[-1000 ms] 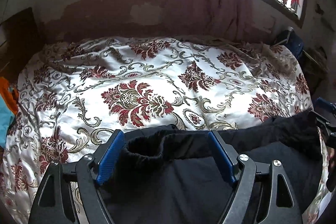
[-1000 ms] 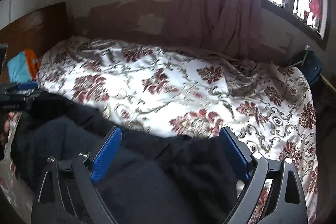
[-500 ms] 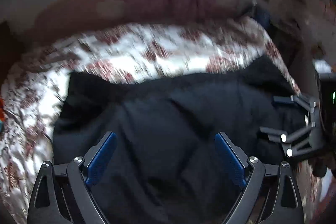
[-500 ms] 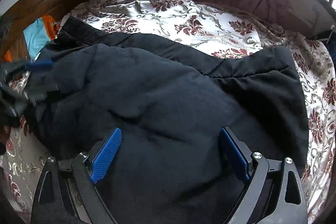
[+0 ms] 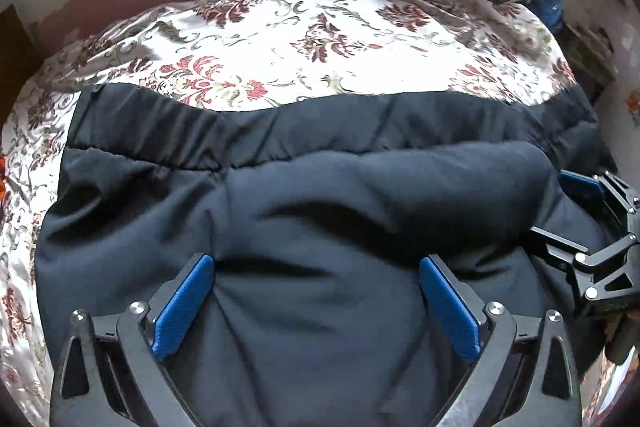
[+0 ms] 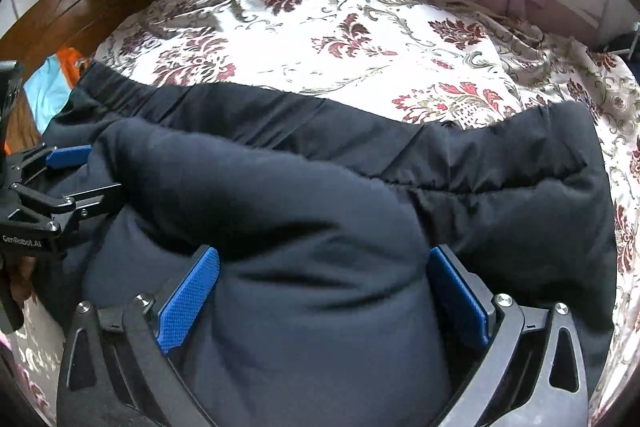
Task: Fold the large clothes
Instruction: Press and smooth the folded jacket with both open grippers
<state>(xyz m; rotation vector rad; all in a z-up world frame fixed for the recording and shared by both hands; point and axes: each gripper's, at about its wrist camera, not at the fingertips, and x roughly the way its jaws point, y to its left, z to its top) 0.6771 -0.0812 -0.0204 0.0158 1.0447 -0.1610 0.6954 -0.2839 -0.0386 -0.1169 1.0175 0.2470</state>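
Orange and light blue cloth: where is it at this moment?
In the right wrist view, the orange and light blue cloth lies at the far left, beside the wooden headboard and just past the left corner of the black garment spread on the floral bedspread.

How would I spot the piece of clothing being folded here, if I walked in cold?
Find the bed, covered by a shiny cream bedspread with dark red flowers. On its near side lies a big black garment, puffy and doubled over, with a gathered band along its far edge. It is the only plain dark thing on the patterned cover, unlike the small orange and blue cloth by the wooden headboard.
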